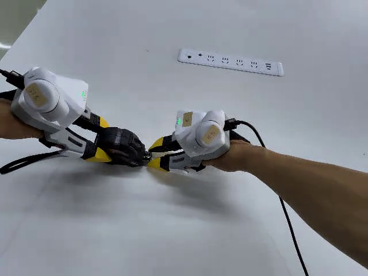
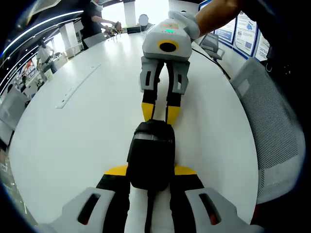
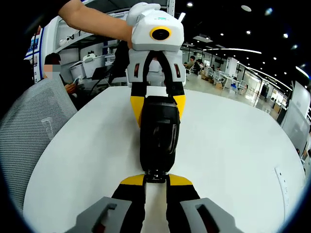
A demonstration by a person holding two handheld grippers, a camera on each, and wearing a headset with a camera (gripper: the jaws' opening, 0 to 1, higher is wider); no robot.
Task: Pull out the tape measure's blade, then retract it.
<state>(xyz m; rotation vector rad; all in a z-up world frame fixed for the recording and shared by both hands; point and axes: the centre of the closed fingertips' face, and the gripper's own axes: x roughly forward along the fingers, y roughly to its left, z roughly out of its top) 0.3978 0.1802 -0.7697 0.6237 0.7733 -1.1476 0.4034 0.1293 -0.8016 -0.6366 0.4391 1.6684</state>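
Bright, even light falls from overhead on the white bench (image 1: 190,230), which reads slightly grey in the head view. Soft, faint shadows lie on it beneath the tape measure (image 1: 121,146) and the forearm (image 1: 305,184), with no hard edges. That view is sharp, without motion blur, though the tape measure's black case shows little detail. Both gripper views bend strongly at the edges: the bench rim curves and the mesh chair (image 2: 272,121) stretches. In the left gripper view the windows (image 2: 114,8) are blown out to white. In the right gripper view the ceiling is dark, dotted with small lamps (image 3: 247,8) and curved light strips (image 3: 228,49).
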